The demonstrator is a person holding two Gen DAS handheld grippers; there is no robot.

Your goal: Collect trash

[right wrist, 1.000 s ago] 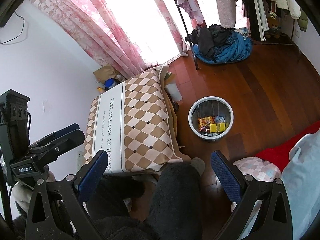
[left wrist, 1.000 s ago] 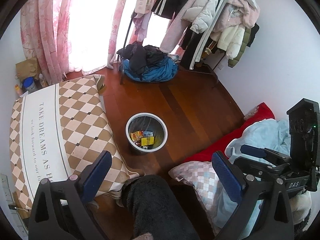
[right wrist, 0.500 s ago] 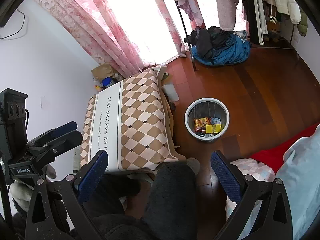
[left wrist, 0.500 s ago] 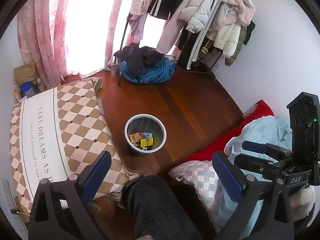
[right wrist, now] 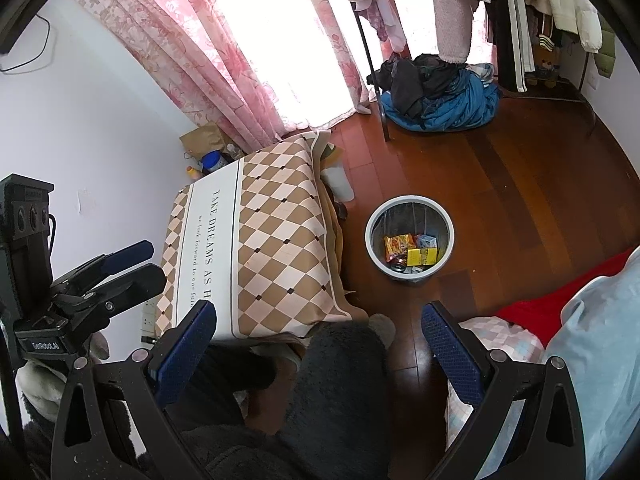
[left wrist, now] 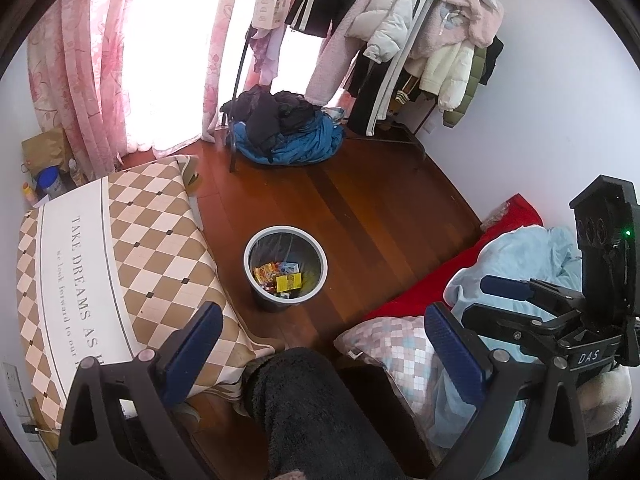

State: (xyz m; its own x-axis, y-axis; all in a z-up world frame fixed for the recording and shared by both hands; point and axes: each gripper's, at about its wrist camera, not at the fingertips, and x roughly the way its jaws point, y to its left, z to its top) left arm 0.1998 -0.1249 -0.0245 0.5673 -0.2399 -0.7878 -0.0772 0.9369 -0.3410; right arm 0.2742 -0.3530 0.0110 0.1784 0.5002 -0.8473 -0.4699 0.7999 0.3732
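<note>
A grey trash bin [left wrist: 322, 276] stands on the wooden floor beside the low table; it also shows in the right wrist view [right wrist: 372, 248]. Inside lie an orange wrapper [left wrist: 265, 273], a yellow packet [left wrist: 290, 281] and a blue packet [left wrist: 289, 267]. My left gripper [left wrist: 324, 316] is open and empty, held high above the bin. My right gripper [right wrist: 318, 318] is open and empty, also high above the floor. Each gripper shows from the side in the other's view, the right [left wrist: 516, 296] and the left [right wrist: 124, 266].
A low table with a checked cloth [left wrist: 112, 248] stands left of the bin. A clothes pile [left wrist: 284, 128] and a rack of coats [left wrist: 400, 40] stand at the back. A red and blue bedding heap [left wrist: 512, 248] lies right. The person's dark-clad leg [left wrist: 316, 412] is below.
Both cameras have risen a little and pulled back, so the bin looks slightly smaller and farther. Both grippers stay open and empty.
</note>
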